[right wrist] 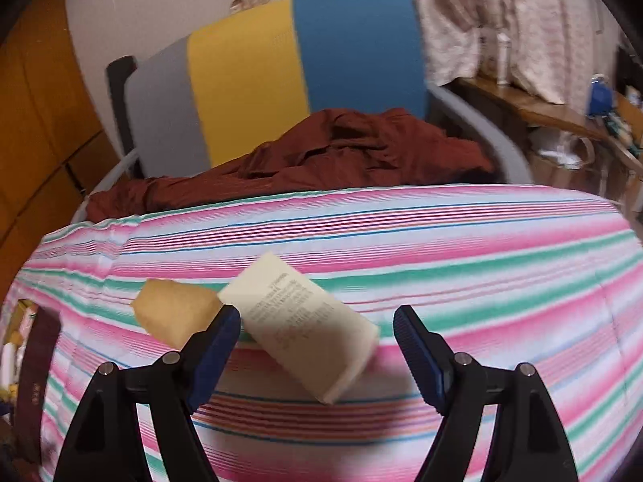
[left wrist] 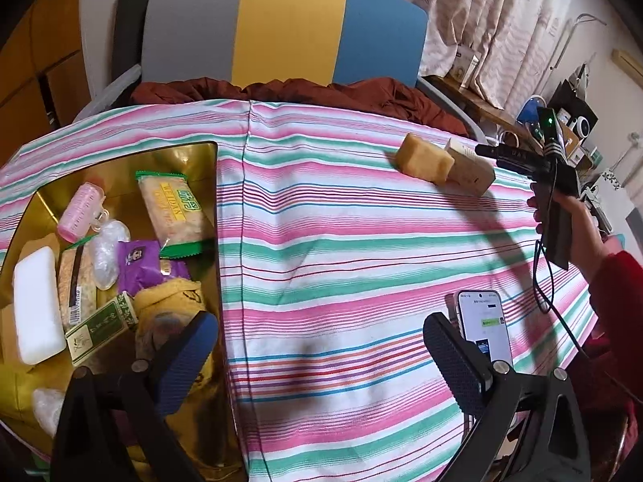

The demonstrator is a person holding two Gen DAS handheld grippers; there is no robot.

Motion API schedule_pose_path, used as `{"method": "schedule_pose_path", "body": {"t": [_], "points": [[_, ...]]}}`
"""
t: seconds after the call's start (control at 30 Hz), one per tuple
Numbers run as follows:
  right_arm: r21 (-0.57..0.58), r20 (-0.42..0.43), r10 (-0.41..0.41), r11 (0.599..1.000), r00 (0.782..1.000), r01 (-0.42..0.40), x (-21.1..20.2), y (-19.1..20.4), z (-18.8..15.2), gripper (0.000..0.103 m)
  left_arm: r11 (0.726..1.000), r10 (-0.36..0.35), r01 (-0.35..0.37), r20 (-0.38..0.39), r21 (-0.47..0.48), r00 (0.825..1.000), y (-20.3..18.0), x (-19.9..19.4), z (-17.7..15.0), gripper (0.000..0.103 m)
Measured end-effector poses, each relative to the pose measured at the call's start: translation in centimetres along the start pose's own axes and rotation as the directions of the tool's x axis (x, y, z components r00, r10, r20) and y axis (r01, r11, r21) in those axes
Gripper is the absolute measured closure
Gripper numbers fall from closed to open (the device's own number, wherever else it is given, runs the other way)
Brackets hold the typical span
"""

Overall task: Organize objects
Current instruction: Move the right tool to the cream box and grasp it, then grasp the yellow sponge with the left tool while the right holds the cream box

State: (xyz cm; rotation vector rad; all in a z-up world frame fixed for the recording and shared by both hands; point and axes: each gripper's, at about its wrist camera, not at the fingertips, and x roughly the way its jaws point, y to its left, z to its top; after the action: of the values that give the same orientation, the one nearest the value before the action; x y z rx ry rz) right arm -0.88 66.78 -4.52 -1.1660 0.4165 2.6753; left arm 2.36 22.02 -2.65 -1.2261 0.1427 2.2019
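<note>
A yellow-brown block [right wrist: 177, 313] and a cream printed box [right wrist: 305, 321] lie side by side on the striped cloth. My right gripper [right wrist: 317, 321] is open, and the box lies tilted between its blue pads; the right pad stands clear of it. The block is just left of the left pad. In the left wrist view the same block [left wrist: 424, 158] and box [left wrist: 470, 168] sit at the far right, with the right gripper [left wrist: 484, 150] held by a hand at the box. My left gripper [left wrist: 321, 357] is open over bare cloth, holding nothing.
A gold tray [left wrist: 197, 160] at the left holds several snack packets, a white bar, a pink bottle and a small green box. A lit phone [left wrist: 484, 325] lies by my left gripper's right finger. A chair [left wrist: 289, 28] with a red-brown garment [left wrist: 321, 90] stands behind the table. A black cable [left wrist: 542, 281] hangs from the right gripper.
</note>
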Motion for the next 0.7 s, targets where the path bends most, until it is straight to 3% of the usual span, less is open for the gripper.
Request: {"method": "schedule_pose_path", "body": {"t": [0.17,0.27,0.33,0.43,0.57,0.7], "points": [[-0.131,-0.085,-0.009,0.991,0.996,-0.002,1.5,1.7,-0.5,0.023,1.000,0.001,-0.001,-0.015,0.000,1.000,-0.2,0.7,0.2,0.000],[-0.177,-0.094,-0.025,0.984,0.995,0.008,1.8,2.9,-1.2,0.025,1.000,-0.002,0.002,-0.016,0.004,1.000,-0.5,0.8,0.3,0.000],[-0.162,-0.092,-0.003,0.987,0.996,-0.012,1.9,3.2,-1.7,0.030,1.000,-0.011,0.011,-0.019,0.001,1.000,-0.7,0.9,0.3,0.000],[-0.114,-0.102,0.004,0.993,0.995,-0.016,2.4,3.2,-2.0,0.049,1.000,-0.006,0.006,-0.025,0.006,1.000,-1.1,1.0,0.4,0.000],[-0.003,-0.067,0.047,0.999,0.997,-0.047,1.8,3.0,-2.9,0.050,1.000,-0.008,0.008,-0.008,0.014,1.000,-1.6,0.9,1.0,0.000],[0.061,-0.021,0.032,0.998,0.999,-0.030,0.3,3.2,-4.6,0.050,0.999,-0.018,0.018,0.003,0.036,1.000,-2.5,1.4,2.1,0.000]]}}
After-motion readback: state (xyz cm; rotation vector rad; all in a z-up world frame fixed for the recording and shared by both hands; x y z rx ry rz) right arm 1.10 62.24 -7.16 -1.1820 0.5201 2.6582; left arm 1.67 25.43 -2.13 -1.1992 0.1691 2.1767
